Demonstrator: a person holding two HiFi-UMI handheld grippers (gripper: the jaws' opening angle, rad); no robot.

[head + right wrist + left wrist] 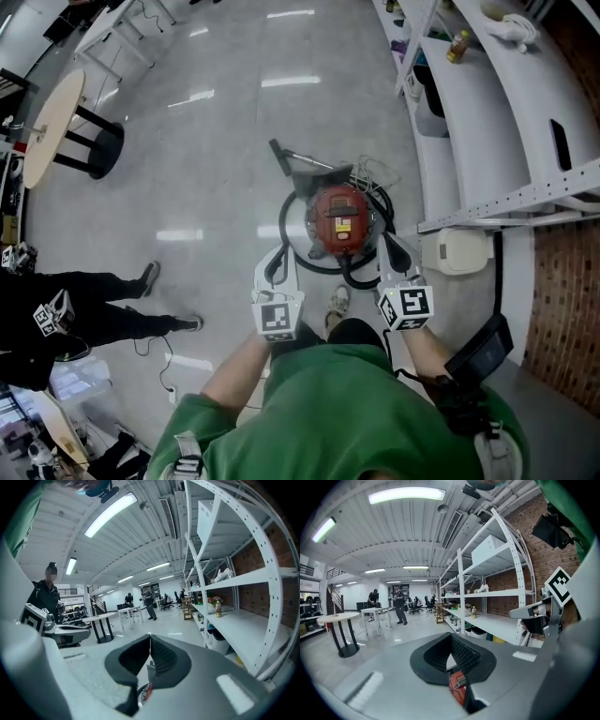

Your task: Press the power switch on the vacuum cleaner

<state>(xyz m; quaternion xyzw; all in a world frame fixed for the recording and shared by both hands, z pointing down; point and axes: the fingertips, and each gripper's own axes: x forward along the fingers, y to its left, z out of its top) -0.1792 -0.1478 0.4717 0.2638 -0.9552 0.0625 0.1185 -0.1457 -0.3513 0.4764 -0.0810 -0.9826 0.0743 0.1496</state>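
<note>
Head view, vacuum cleaner (337,217) on glossy grey floor (216,141), shelving (487,112) beside, jaws closed, empty

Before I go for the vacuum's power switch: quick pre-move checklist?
1. Vacuum cleaner in view on the floor: ok.
2. Left gripper jaws together, empty: ok.
3. Right gripper jaws together, empty: ok.
4. Power switch located: cannot tell, too small in the head view.
5. Black hose loops round the body; clear of the switch: cannot tell.
6. Bystander stands apart: ok.
</note>
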